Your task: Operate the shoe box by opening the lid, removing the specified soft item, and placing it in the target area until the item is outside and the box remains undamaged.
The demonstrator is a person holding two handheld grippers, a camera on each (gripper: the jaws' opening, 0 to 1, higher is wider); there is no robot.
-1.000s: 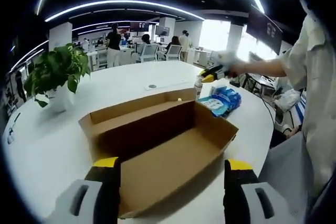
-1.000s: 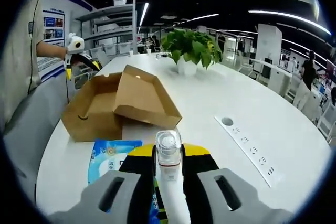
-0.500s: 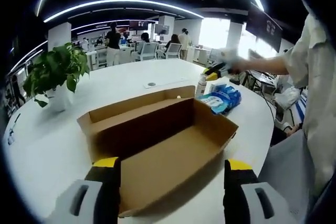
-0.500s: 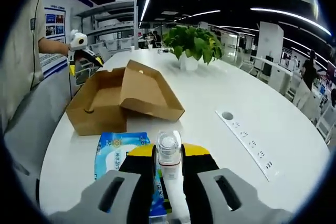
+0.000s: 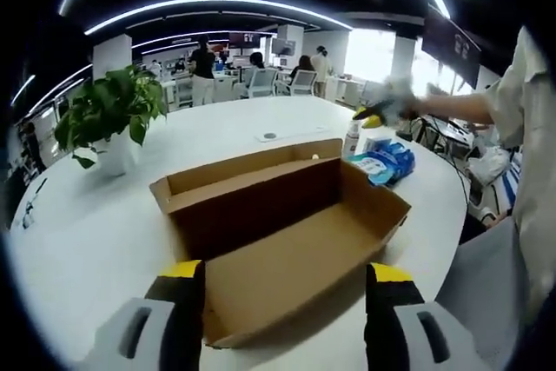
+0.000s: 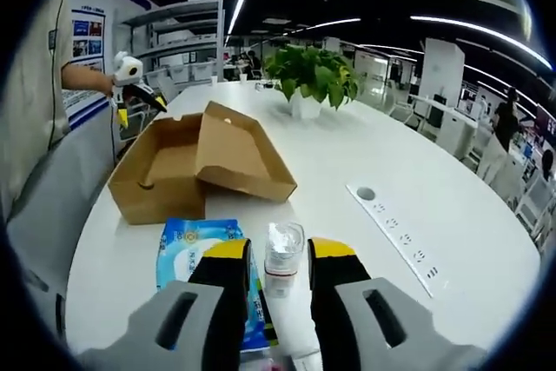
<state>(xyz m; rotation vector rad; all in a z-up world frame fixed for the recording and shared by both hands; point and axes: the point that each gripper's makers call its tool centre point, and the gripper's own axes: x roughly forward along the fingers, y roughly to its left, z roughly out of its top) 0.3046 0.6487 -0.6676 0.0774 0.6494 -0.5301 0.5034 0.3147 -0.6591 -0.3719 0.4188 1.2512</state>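
One shoe box (image 5: 278, 232), lid open; one wipes pack (image 6: 201, 271); one bottle (image 6: 282, 258) between parted right gripper (image 6: 276, 254) jaws. Left gripper (image 5: 282, 280) spread.

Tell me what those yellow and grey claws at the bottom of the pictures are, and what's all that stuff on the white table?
Those claws are tools, not a robot. A person holds a hand-held gripper in each hand, and a small camera rides on each one, so each picture looks out past its own two jaws.

In the left gripper view, the left hand-held gripper is open and holds nothing. Just in front of it sits the open cardboard shoe box, which looks empty inside.

In the right gripper view, the right hand-held gripper has a small clear bottle standing between its jaws. They look slightly parted, so I can't tell if they are squeezing it. Beside it lies a blue soft packet, already outside the box.

Also on the round white table are a leafy plant in a white pot and a strip of power sockets.
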